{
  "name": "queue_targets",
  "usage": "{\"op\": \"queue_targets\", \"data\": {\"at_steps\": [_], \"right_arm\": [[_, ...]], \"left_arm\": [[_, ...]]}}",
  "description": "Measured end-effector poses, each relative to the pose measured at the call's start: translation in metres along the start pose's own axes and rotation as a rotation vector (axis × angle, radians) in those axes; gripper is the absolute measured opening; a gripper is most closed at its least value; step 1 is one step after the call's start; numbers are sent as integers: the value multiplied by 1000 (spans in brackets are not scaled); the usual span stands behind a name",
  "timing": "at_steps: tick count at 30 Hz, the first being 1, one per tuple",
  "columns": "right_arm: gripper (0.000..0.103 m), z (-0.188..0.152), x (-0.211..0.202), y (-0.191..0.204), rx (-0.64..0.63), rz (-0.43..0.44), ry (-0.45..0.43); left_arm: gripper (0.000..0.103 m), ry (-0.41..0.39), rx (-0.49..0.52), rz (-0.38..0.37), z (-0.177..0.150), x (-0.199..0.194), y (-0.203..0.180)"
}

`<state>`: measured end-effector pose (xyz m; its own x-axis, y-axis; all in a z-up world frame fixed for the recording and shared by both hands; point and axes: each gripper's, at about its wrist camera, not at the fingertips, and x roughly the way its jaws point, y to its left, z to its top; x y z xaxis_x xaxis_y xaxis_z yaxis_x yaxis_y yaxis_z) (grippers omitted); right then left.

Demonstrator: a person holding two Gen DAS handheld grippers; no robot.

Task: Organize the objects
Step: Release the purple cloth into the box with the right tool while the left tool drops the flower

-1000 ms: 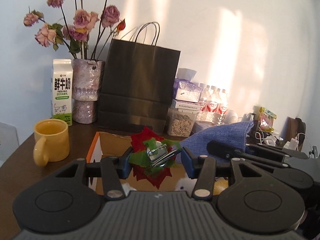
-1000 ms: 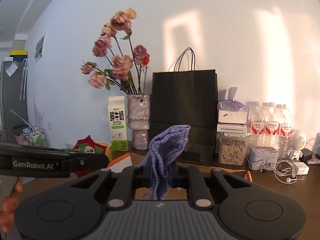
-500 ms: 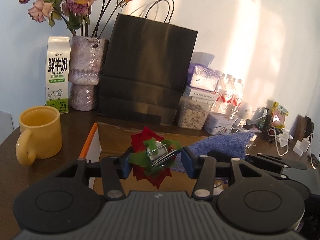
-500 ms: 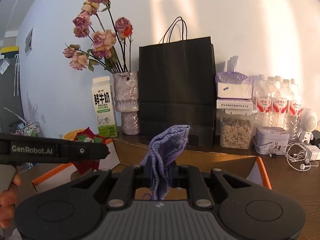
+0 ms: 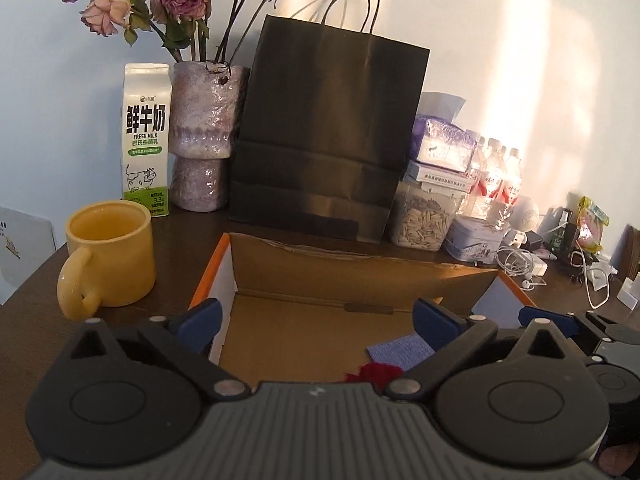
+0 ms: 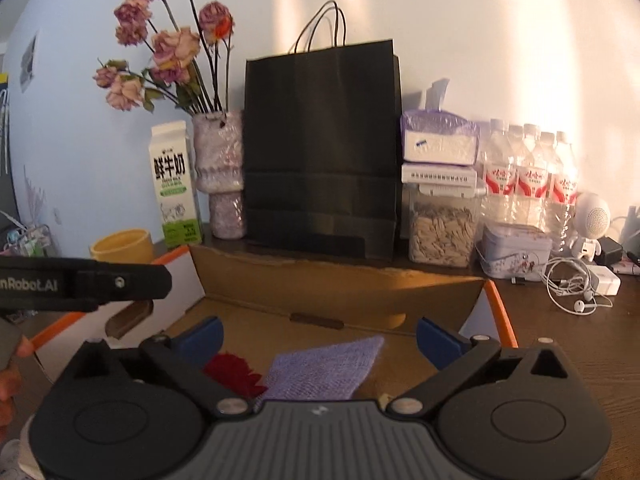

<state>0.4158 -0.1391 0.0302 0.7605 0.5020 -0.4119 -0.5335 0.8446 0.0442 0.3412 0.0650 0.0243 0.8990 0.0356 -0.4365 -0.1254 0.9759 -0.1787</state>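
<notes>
Cloth (image 6: 324, 368) lies flat on the floor of the box (image 6: 340, 284), long axis running from about 7 to 1 o'clock in the right wrist view, one corner pointing toward the back wall of the box. Red flower (image 6: 234, 372) lies touching or just beside the cloth at its 9 o'clock side; most of it is hidden under the gripper bodies, so its full outline cannot be told. In the left wrist view the same pair shows at 5 o'clock on the box floor: cloth (image 5: 400, 350) above, flower (image 5: 378, 372) below. Right gripper (image 6: 318, 340): jaws have just been opening and stand wide, the cloth below and between them but not pressed by the pads. Left gripper (image 5: 316, 320): jaws have just been opening too, wide, nothing clamped; the flower sits low and right of its centre line. Both items read as released inside the box. Judgement: this deposit step looks done; the next move is likely a withdrawal of both hands up and back at 6 o'clock, clear of the box walls. The right hand is nearer the cloth, and both tools sit close together over the box. Outside the box: mug (image 5: 110, 252) at 9 o'clock, bag (image 5: 332, 128) at 12 o'clock.
</notes>
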Motion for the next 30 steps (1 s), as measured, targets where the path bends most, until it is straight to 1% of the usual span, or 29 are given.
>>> {"op": "queue_targets", "data": {"at_steps": [7,13,19,30], "right_arm": [[103,-1,1,3,-10,1,11],[103,0,-3,5,-17,3,12],[103,3,-16,10,-27,3,-5],[103,-2,-50,22,-32,12,-17]], "left_arm": [[103,0,7,-5,0,-1,-1],[103,-18,10,-17,1,-8,-3],[103,-47,22,-28,2,-24,-7],[103,-57,22,-4,-7,-62,-3]]}}
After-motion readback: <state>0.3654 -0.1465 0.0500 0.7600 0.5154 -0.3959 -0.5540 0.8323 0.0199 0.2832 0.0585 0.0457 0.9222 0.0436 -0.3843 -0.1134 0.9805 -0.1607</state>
